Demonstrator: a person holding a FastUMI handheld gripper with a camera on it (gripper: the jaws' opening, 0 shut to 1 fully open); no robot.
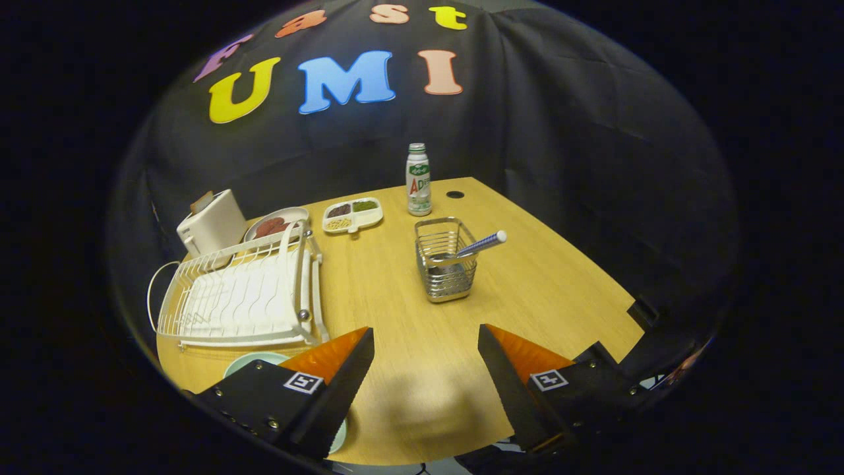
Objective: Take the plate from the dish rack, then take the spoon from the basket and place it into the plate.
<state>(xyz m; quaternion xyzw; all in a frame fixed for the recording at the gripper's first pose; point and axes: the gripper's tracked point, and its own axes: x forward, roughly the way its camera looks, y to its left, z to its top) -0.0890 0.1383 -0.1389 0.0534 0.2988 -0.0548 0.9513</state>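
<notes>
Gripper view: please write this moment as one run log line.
gripper: open, holding nothing | plate: on table under left finger | spoon: in basket | dish rack: no plate

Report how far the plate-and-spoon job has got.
Done, it seems: the dish rack holds no plate, and a pale green plate lies on the table in front of it, partly under one finger. In hand: nothing; the gripper is open over bare table. Left: the spoon leans in the wire basket, beyond the fingers, to be placed into the plate.

Open path: bare table (402, 316) from the spread gripper (425, 359) to the basket (445, 267).
Obstacle: dish rack (244, 297) flanking beside it.
</notes>
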